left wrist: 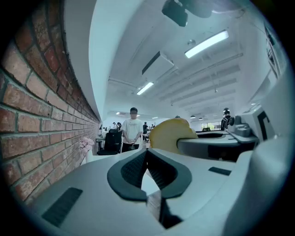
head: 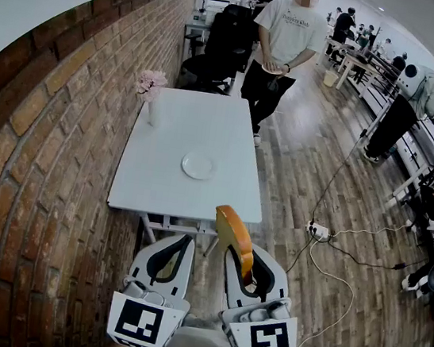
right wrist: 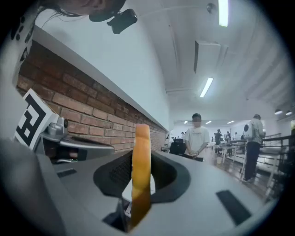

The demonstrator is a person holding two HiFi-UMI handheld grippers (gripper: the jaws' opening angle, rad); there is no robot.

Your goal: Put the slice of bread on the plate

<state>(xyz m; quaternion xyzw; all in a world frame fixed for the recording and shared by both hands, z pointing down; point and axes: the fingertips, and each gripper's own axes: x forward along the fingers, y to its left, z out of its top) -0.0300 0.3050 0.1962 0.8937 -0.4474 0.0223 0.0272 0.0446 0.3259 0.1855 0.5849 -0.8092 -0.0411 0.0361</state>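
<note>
Left gripper (left wrist: 146, 156), near and central, pointing level: its two dark ribbed pads meet at the tips with nothing between them, and lower down a narrow gap shows a pale surface. Just to its right is the right gripper (left wrist: 198, 145), with a slice of bread (left wrist: 169, 133) standing on edge at its tip, rounded crust uppermost. A brick wall (left wrist: 32, 115) runs along the left into the distance. Far ahead, a person in a white T-shirt (left wrist: 133, 130) stands just right of a black office chair (left wrist: 112, 140). Pink flowers (left wrist: 85, 143) sit against the wall. Strip lights (left wrist: 206, 44) line the white ceiling.
</note>
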